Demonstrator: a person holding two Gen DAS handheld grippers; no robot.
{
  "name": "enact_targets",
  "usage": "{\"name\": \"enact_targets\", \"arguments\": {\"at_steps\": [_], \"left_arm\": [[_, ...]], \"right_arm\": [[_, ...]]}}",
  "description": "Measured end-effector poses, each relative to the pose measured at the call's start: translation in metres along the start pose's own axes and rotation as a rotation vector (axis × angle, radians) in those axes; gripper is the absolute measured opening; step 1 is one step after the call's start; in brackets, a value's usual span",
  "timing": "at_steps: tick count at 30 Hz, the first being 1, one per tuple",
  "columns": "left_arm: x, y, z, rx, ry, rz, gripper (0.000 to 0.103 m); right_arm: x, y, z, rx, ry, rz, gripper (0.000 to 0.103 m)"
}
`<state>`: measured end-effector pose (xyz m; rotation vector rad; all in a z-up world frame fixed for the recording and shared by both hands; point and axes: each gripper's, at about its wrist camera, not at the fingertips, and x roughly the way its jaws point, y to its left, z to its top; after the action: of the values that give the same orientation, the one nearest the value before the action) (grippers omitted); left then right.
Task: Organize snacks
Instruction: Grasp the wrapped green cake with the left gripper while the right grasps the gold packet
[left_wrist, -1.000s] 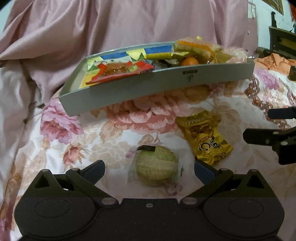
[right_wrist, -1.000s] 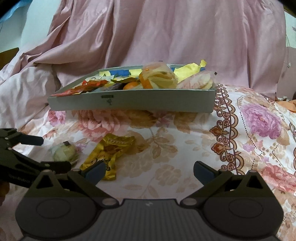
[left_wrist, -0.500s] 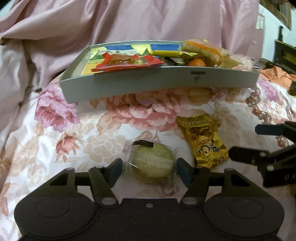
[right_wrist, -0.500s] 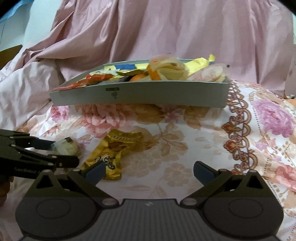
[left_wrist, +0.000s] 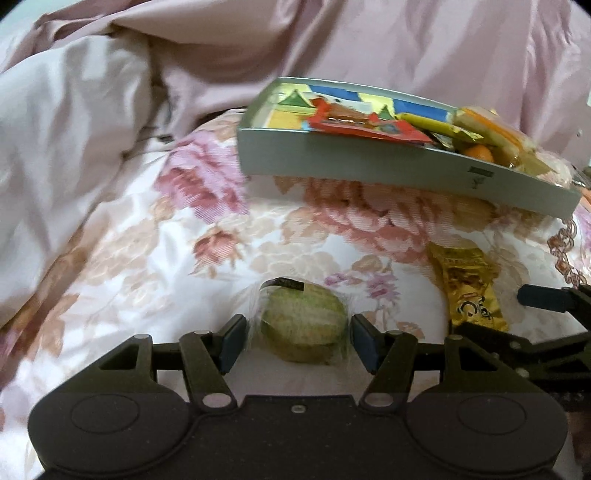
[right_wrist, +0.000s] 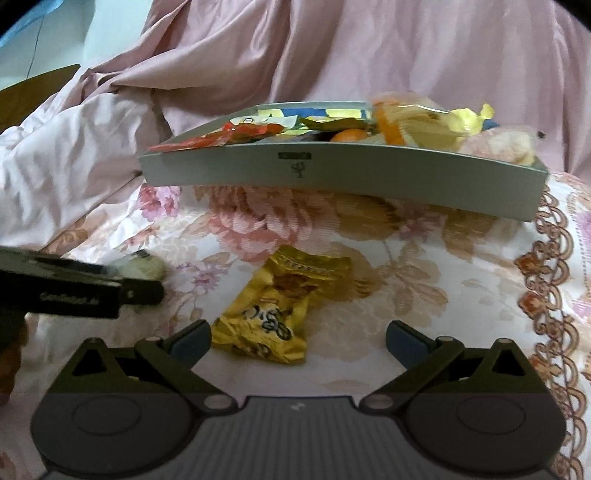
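A round green pastry (left_wrist: 303, 325) in clear wrap lies on the flowered bedcover, and my left gripper (left_wrist: 297, 345) is shut on it, a blue pad against each side of the wrap. To its right lies a gold snack packet (left_wrist: 469, 288), whose near end sits between the wide-open fingers of my right gripper (right_wrist: 299, 339), closer to the left finger. The right wrist view also shows the gold snack packet (right_wrist: 273, 310), the green pastry (right_wrist: 144, 267) and the left gripper (right_wrist: 122, 284) at the left edge. Behind stands a grey tray (right_wrist: 332, 173) holding several wrapped snacks.
The grey tray (left_wrist: 369, 166) rests on the flowered bedcover (left_wrist: 314, 240) at the back. Pink crumpled bedding (left_wrist: 92, 129) rises on the left and behind the tray. The right gripper (left_wrist: 517, 317) reaches in close on the left gripper's right side.
The left jaws went from wide open to closed against the green pastry, and that gripper rolled so the tray now looks tilted. The right gripper moved in over the gold packet.
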<state>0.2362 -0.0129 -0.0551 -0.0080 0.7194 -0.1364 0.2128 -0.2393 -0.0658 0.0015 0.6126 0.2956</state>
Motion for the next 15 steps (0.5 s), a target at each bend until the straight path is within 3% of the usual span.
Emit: {"name": "enact_targets", "arguments": {"at_steps": [15], "left_arm": [[-0.002, 0.015, -0.009, -0.113, -0.037, -0.051, 0.065]], "right_arm": [[0.036, 0.021, 0.014, -0.001, 0.031, -0.059, 0.102]]}}
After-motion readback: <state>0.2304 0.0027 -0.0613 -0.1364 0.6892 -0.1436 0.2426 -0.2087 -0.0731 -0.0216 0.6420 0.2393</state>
